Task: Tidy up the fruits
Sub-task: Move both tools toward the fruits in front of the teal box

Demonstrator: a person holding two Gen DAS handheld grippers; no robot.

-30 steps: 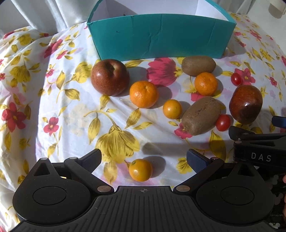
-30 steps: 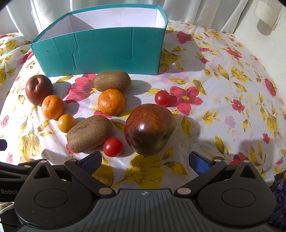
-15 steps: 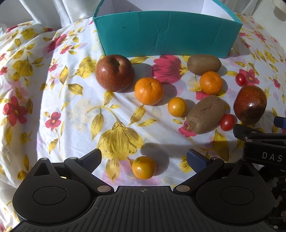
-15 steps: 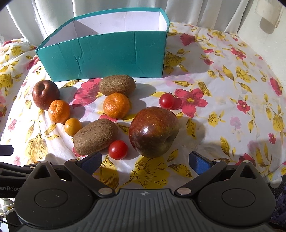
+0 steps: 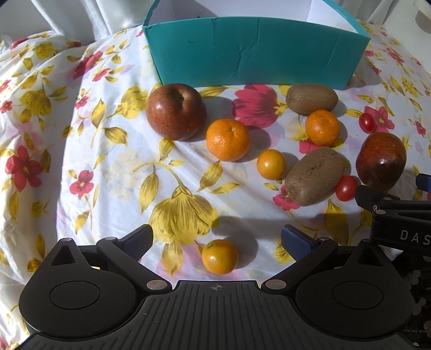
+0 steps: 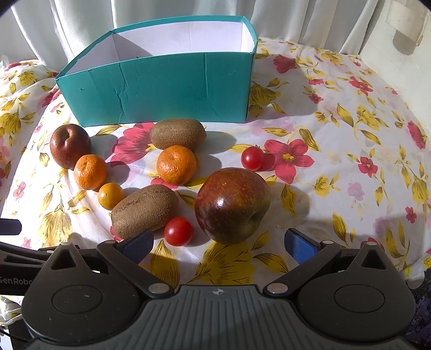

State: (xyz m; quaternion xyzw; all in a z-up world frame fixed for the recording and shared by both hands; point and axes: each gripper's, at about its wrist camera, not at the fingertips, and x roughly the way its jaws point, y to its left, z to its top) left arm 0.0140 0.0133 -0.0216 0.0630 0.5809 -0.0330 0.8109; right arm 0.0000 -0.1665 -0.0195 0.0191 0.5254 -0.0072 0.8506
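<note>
A teal box point(image 5: 256, 51) point(image 6: 167, 88), white inside, stands at the back of the flowered cloth. In front of it lie two red apples point(image 5: 176, 111) point(image 6: 231, 204), two mandarins point(image 5: 228, 140) point(image 6: 176, 164), two kiwis point(image 5: 313, 176) point(image 6: 177, 133), cherry tomatoes point(image 6: 178, 231) point(image 6: 252, 158) and small orange fruits point(image 5: 270, 164). My left gripper point(image 5: 216, 239) is open, with one small orange fruit point(image 5: 219, 257) lying between its fingers. My right gripper point(image 6: 219, 241) is open just short of the dark apple and the near tomato.
The flowered cloth point(image 5: 80, 150) covers a rounded table that drops away at the left and right edges. White curtains point(image 6: 80, 24) hang behind the box. The right gripper's body point(image 5: 398, 215) shows at the right of the left wrist view.
Both grippers have drawn back and lifted slightly, so the fruits and box sit a little farther off. The jaws stay open and no fruit has moved.
</note>
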